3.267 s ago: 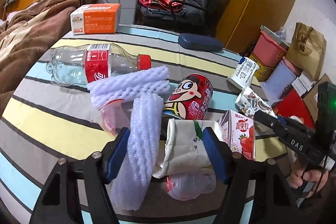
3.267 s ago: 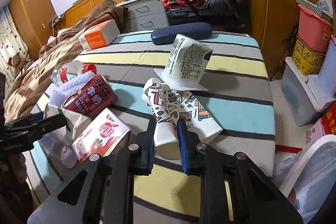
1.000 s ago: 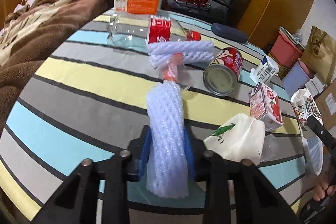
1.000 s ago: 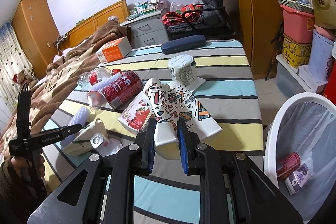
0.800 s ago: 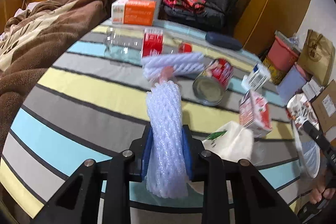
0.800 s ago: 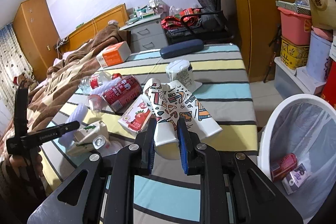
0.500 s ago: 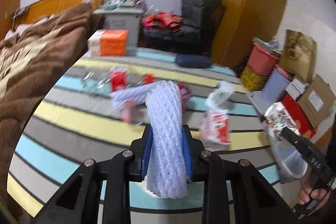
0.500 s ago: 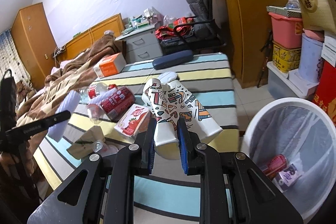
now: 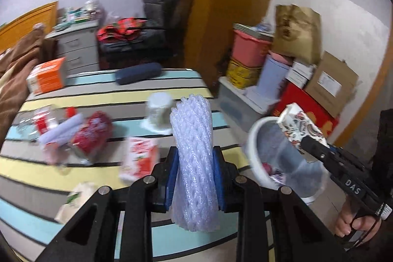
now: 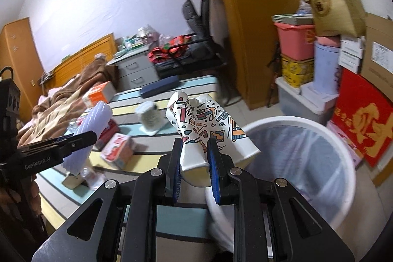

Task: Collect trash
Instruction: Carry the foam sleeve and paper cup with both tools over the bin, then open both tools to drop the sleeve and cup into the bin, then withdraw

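Observation:
My left gripper [image 9: 194, 165] is shut on a white foam net sleeve [image 9: 192, 139], held up above the striped table [image 9: 81, 95]. My right gripper [image 10: 195, 155] is shut on a crushed patterned paper cup [image 10: 203, 122], lifted near the rim of the white bin [image 10: 319, 129]. In the left wrist view the bin [image 9: 253, 139] stands past the table's right edge, with the cup [image 9: 298, 124] over it. Left on the table are a strawberry milk carton [image 9: 140, 158], a red can [image 9: 94, 136], a plastic bottle [image 9: 41, 122], a second foam sleeve [image 9: 61, 130] and a white carton [image 9: 158, 112].
An orange box [image 9: 45, 79] and a dark blue case [image 9: 137, 71] lie at the table's far side. Storage boxes, a pink bin [image 9: 250, 49] and a brown paper bag [image 9: 296, 31] are stacked by the wall right of the white bin. A bed [image 10: 63, 100] is left.
Both grippers rose and swung right toward the white bin, carrying the foam sleeve and the paper cup. The bin now fills much more of both views.

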Available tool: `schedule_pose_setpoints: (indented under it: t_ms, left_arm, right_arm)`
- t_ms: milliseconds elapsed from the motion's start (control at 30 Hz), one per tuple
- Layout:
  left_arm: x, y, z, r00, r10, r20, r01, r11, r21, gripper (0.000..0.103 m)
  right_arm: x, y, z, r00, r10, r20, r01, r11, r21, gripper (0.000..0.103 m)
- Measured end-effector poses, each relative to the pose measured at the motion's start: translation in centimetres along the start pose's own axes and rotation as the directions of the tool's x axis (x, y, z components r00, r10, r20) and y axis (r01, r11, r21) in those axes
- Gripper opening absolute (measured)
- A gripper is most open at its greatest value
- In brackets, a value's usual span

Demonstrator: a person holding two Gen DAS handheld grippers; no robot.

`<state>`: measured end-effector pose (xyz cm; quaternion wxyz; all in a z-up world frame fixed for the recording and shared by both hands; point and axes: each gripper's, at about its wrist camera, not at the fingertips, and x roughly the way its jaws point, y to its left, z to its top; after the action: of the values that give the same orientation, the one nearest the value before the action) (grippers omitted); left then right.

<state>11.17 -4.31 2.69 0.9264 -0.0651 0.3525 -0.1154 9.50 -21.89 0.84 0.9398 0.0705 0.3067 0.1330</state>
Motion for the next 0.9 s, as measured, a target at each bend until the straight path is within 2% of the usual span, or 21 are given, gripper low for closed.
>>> schedule_pose_setpoints:
  t_ms: [300,500,667,800,867,900]
  left_arm:
    - [3.7,-8.1,0.1,0.991,-0.124,-0.055,0.129,0.984,0.121,0.029]
    - [5.9,-11.3,-0.6,0.979,-0.173,-0.11,0.188,0.972,0.143,0.029]
    - [7.4,-12.4,-1.5,0.975,-0.159,-0.153,0.182,0.972,0.149,0.029]
    - [8.0,-13.0,-1.8,0.976,-0.146,-0.159,0.173,0.97,0.168,0.029]
    - [8.2,-13.1,-1.9,0.976,-0.145,-0.159,0.172,0.971,0.168,0.033]
    - [8.3,-13.0,-1.9,0.977,-0.136,-0.162,0.164,0.971,0.172,0.041]
  right_arm:
    - [-0.6,-3.6,-0.7,0.993,-0.114,-0.028,0.115,0.993,0.029,0.02]
    - [-0.2,-5.7,-1.7,0.98,-0.18,-0.08,0.183,0.982,0.039,0.021]
    - [0.6,-7.2,-2.5,0.97,-0.205,-0.133,0.213,0.976,0.052,0.021]
    - [1.0,-7.8,-2.9,0.964,-0.21,-0.162,0.221,0.974,0.055,0.021]
    - [1.2,-8.2,-2.9,0.961,-0.216,-0.172,0.23,0.971,0.065,0.022]
    - [1.3,-8.4,-2.9,0.96,-0.217,-0.176,0.232,0.97,0.072,0.022]
